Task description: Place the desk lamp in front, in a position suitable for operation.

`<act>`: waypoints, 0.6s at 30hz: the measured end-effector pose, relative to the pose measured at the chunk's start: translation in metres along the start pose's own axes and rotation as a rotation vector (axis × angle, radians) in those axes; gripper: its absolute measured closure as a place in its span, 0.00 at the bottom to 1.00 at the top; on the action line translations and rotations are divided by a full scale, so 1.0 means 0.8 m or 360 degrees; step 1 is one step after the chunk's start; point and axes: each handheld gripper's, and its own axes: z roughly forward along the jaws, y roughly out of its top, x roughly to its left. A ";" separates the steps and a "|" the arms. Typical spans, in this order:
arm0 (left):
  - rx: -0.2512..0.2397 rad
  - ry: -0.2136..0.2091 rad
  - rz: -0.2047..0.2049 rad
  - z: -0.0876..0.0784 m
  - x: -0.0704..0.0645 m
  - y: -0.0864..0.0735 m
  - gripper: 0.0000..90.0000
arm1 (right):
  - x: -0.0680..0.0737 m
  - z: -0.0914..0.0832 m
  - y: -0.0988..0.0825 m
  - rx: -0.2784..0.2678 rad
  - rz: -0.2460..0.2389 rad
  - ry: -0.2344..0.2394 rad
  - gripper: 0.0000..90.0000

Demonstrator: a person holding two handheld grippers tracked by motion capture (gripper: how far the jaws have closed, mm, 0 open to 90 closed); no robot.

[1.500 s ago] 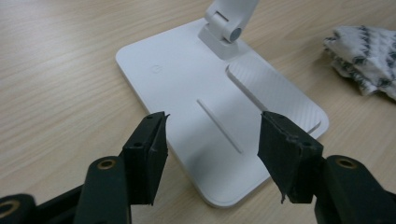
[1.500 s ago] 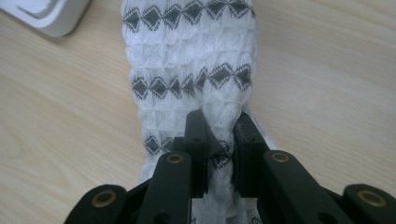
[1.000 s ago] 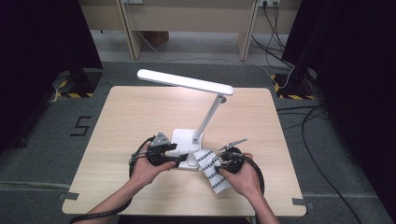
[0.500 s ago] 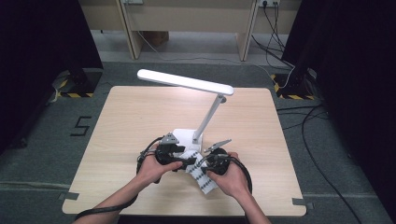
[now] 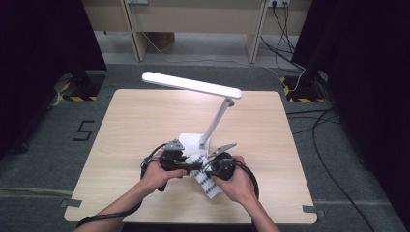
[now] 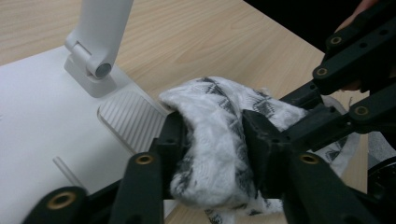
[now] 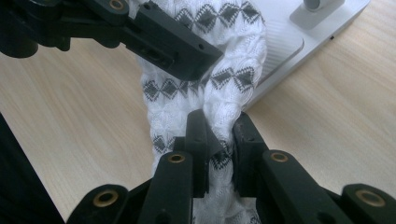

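both grippers have the white cloth with grey diamonds point(image 5: 205, 175) just in front of the desk lamp's base point(image 5: 192, 142): the left gripper point(image 6: 212, 140) has just been closing and now pinches it, the right gripper point(image 7: 219, 135) squeezes it tight, so picking up looks done and what comes after is left.

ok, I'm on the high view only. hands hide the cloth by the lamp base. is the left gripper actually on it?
Observer: Yes. In the left gripper view the left gripper has just been closing, and its pads now press a bunched part of the white patterned cloth.
Operator: And the right one?
Observer: The right gripper pinches a narrower, gathered part of the cloth between its fingertips.
Operator: Is the cloth clear of the lamp?
Observer: No. In the right gripper view its far end lies over the ribbed pad on the lamp base.
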 end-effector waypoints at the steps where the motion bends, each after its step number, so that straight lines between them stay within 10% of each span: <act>1: -0.0009 -0.0006 0.0010 -0.002 0.000 0.000 0.76 | 0.001 0.000 0.001 -0.0005 -0.0004 0.0003 0.89; 10: -0.0070 0.0016 -0.0026 -0.021 0.005 0.002 0.89 | 0.005 0.004 0.009 -0.0045 -0.0022 0.0013 0.68; 18: -0.0212 0.0104 -0.0087 -0.054 0.019 0.010 0.89 | -0.002 -0.029 0.003 -0.0288 0.0044 0.0017 0.52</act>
